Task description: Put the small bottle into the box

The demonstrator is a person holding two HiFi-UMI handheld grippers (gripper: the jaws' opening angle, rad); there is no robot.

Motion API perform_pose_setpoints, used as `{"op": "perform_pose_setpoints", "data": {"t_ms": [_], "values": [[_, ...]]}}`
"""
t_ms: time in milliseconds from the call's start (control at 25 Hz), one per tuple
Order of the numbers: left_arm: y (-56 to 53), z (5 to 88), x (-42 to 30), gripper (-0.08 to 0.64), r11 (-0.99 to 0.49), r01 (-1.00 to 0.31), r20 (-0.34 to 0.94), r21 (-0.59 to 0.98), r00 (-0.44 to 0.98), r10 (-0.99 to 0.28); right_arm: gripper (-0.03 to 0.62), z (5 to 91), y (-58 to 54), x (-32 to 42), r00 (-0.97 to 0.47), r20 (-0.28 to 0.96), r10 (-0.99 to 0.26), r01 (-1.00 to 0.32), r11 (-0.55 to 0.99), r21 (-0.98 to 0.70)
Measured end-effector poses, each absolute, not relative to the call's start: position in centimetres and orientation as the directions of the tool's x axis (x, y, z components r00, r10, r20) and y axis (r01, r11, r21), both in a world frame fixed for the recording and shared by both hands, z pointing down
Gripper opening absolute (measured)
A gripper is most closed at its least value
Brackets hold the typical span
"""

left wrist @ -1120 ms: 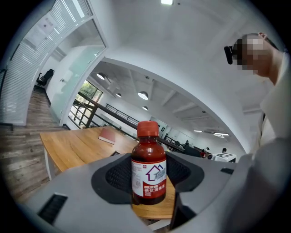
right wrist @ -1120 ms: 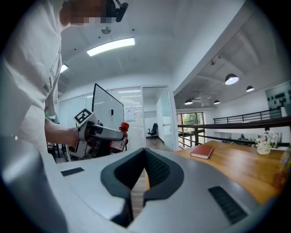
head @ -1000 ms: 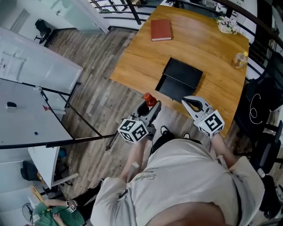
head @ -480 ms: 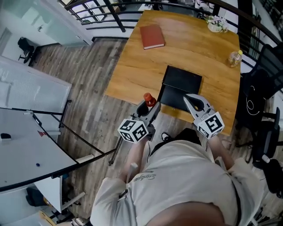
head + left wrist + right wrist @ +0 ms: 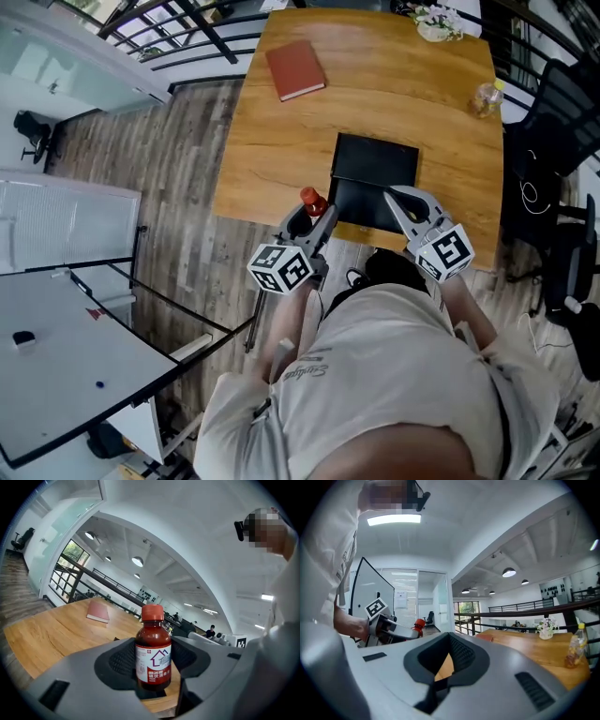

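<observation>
At the table (image 5: 281, 159) edge, the bottle (image 5: 153, 656) is pinched upright by the left gripper (image 5: 317, 216). The right gripper's (image 5: 395, 196) jaws are pressed together, empty, near the box (image 5: 375, 164).

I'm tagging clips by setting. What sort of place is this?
Probably an open-plan office, perhaps on an upper level: a whiteboard, an office chair on the wood floor, and a long wooden table beside a dark railing.
</observation>
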State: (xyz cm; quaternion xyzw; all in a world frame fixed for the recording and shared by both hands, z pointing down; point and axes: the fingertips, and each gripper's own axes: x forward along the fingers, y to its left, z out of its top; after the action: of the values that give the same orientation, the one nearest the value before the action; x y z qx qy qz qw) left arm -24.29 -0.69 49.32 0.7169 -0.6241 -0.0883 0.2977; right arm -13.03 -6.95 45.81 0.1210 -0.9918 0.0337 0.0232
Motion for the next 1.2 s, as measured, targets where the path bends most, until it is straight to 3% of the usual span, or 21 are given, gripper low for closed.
{"op": "perform_pose_setpoints", "data": {"t_ms": [400,680,1200], "values": [[-8.8,47.8,-22.4,0.227,-0.125,-0.881,0.278,0.456,0.275,-0.92,-0.005,45.3,-15.3,-12.7,-0.961,-0.012,-0.276,-0.275,0.959,-0.063],[-13.4,48.6,-19.9,0.227,-0.168,-0.888,0.316,0.428,0.322,-0.893,-0.005,47.4,-19.0,-10.2,-0.951,0.008,-0.309,-0.308,0.945,-0.112],[-15.0,55.7,-19.6,0.228,-0.031,-0.872,0.519,0.488,0.319,-0.793,-0.005,50.8,-21.7,-7.1,-0.921,0.083,-0.379,-0.388,0.906,-0.167]]}}
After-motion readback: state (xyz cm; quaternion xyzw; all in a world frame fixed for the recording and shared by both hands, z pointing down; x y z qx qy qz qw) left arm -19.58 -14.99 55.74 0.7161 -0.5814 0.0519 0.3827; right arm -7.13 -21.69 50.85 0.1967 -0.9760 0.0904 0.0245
